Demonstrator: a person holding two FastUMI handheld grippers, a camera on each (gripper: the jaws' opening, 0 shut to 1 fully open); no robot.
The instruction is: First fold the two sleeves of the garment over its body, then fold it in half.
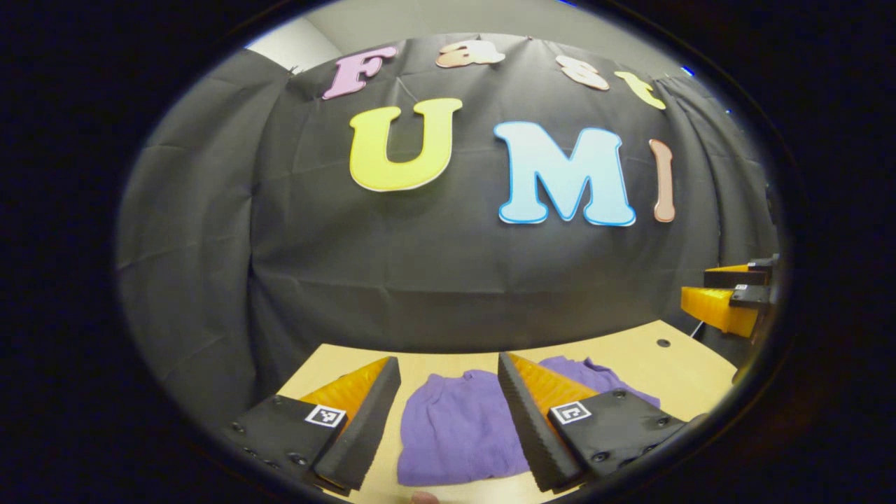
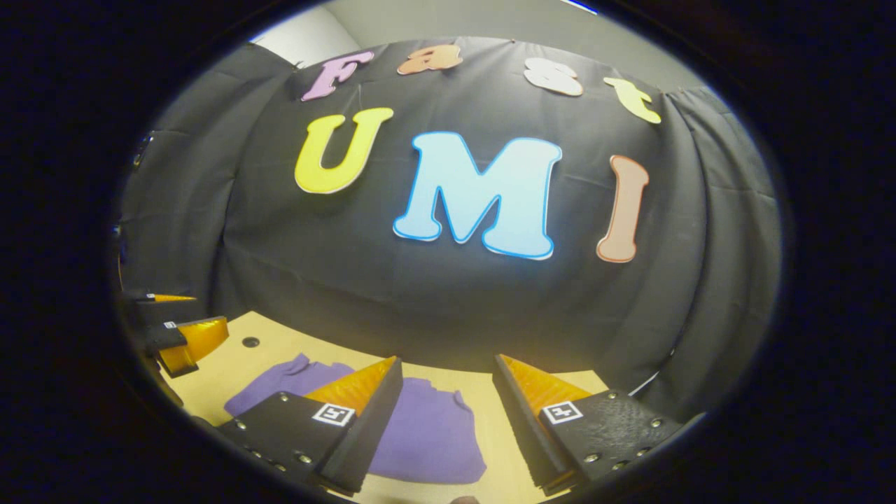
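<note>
1. Wooden table (image 1: 672,364), pale and bare around the cloth, carries the whole job; it runs back to the black booth wall (image 1: 448,280), and a small dark hole (image 1: 662,343) sits in its top near the far right corner in the left gripper view.

2. Purple garment (image 1: 458,427) lies flat on the table, below and ahead of both tools. In the left gripper view its body shows between that tool's fingers, with a rumpled part (image 1: 581,371) reaching off to the right behind the right-hand finger. In the right gripper view the garment (image 2: 427,434) runs leftward, a bunched end (image 2: 287,378) at its far left, so I judge its long axis to lie across the table, side to side. Which parts are sleeves I cannot tell for certain.

3. Left gripper (image 1: 448,409) hovers above the garment's left portion, fingers spread wide, nothing between them. It looks the nearer tool to that side's edge.

4. Right gripper (image 2: 448,413) also hangs above the cloth with fingers wide apart and empty; the garment's right edge lies just under its gap, bare table beyond.

5. Each tool shows at the other's edge: the right gripper at the right rim of the left gripper view (image 1: 731,297), the left gripper at the left rim of the right gripper view (image 2: 175,329). They stand well apart.

6. Nothing on the table blocks a descent; by my reading no fold has begun, and each tool would drop to its own side's sleeve.
</note>
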